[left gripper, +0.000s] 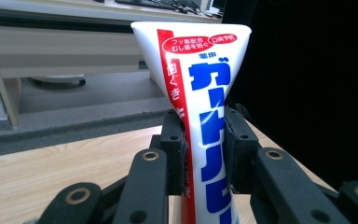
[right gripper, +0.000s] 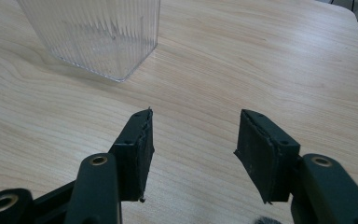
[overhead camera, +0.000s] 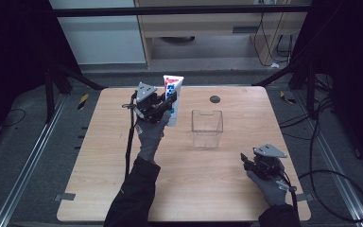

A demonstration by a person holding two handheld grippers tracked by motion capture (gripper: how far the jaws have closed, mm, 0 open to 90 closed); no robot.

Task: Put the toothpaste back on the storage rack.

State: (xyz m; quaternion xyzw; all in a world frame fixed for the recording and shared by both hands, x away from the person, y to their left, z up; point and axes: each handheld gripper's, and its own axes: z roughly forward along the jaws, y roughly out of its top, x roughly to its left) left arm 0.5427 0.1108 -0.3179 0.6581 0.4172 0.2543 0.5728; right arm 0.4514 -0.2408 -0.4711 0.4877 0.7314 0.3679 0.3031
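Left gripper (left gripper: 204, 154) clamps toothpaste tube (left gripper: 200, 93) (upright, crimp up)

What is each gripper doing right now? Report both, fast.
Left gripper: shut on the toothpaste tube, held upright above the table.
Right gripper: open, holding nothing, low over the wooden table.

Wooden table (overhead camera: 217, 175), grey floor (overhead camera: 23, 142), dark surroundings

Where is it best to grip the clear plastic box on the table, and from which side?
Probably from above, on one upright wall at the rim: the clear box stands upright with its top open, so one jaw can go inside. The open right gripper is free.
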